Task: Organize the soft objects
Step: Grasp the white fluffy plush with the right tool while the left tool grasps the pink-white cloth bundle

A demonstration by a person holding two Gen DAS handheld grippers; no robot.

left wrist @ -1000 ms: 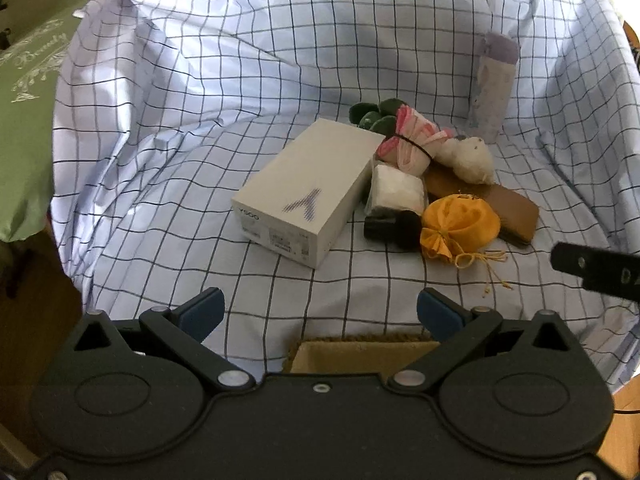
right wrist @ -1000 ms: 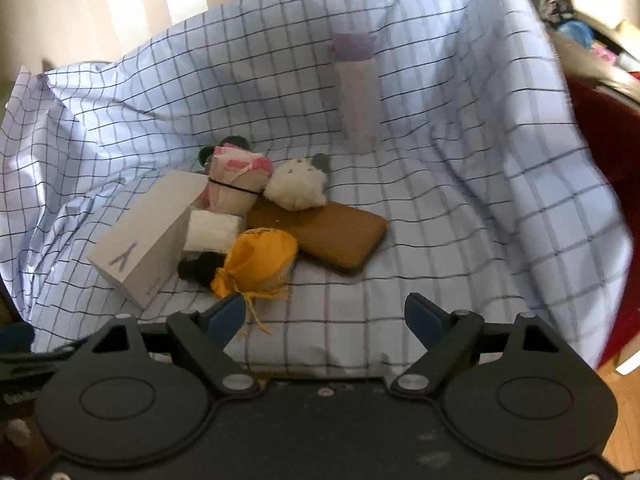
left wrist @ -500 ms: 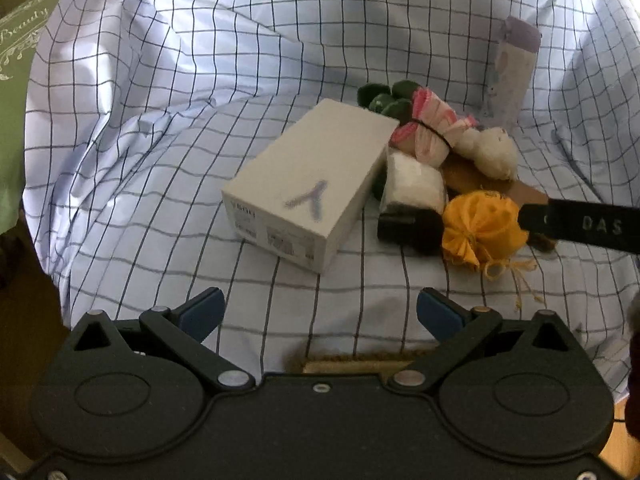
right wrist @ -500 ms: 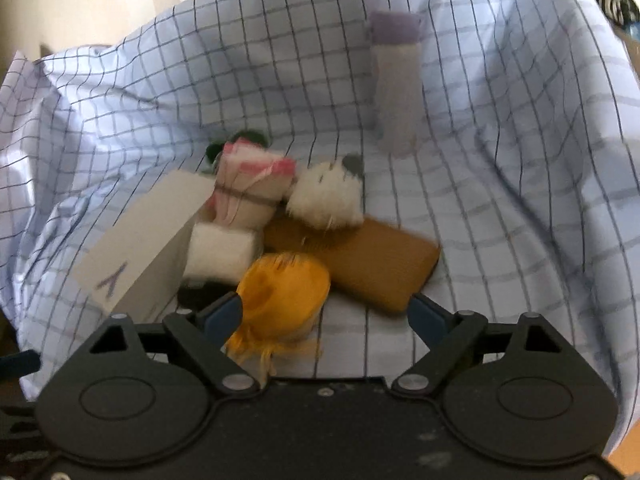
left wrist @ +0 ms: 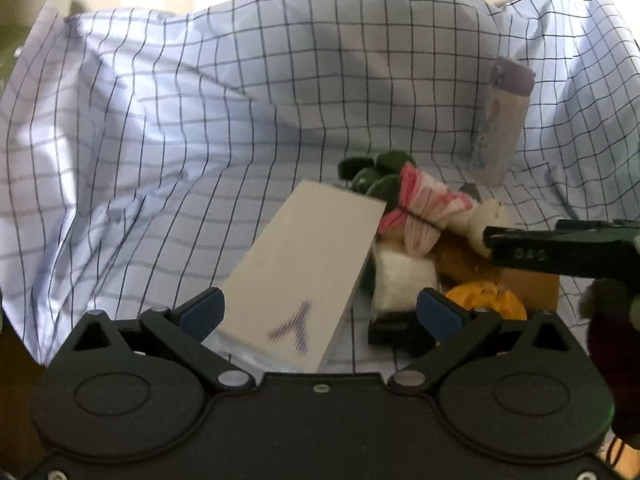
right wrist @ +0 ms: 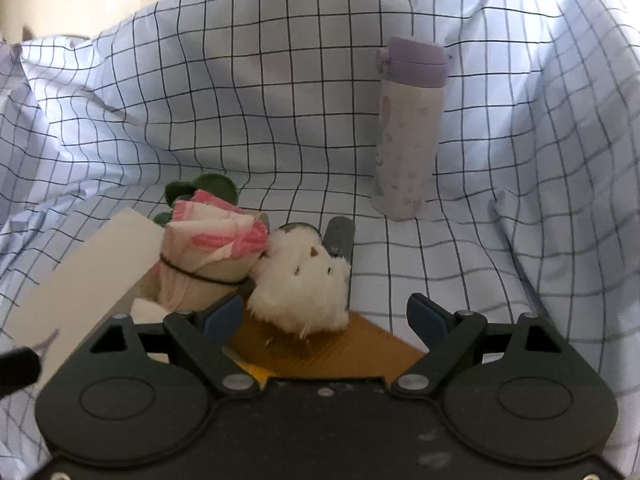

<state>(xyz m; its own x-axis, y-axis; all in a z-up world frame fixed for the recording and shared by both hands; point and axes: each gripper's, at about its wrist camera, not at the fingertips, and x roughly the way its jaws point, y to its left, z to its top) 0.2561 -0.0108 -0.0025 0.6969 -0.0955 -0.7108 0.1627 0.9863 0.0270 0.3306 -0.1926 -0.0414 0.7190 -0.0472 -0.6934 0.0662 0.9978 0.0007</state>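
Note:
A pile of soft things lies on the checked cloth [right wrist: 280,100]: a pink-and-white rolled cloth [right wrist: 208,248] tied with a black band, a white plush toy [right wrist: 304,280], a white wad [left wrist: 404,276], an orange pouch [left wrist: 488,304] and a green plush [right wrist: 212,188]. My right gripper [right wrist: 325,316] hovers low over a brown flat case [right wrist: 360,340]. Its jaws are closing, the plush toy lies between the fingertips, and the pads do not touch it. My left gripper [left wrist: 320,314] is open, with the near end of a white box [left wrist: 304,264] between its fingers, untouched.
A tall bottle with a purple lid [right wrist: 408,128] stands upright behind the pile at the right. A small black object [left wrist: 396,326] lies by the white wad. The cloth rises in folds at the back and both sides. One right-gripper finger [left wrist: 520,246] crosses the left wrist view.
Both grippers have moved forward into the pile. The white box now sits between the left fingers, and the plush toy between the right ones. The orange pouch has slipped under the right gripper.

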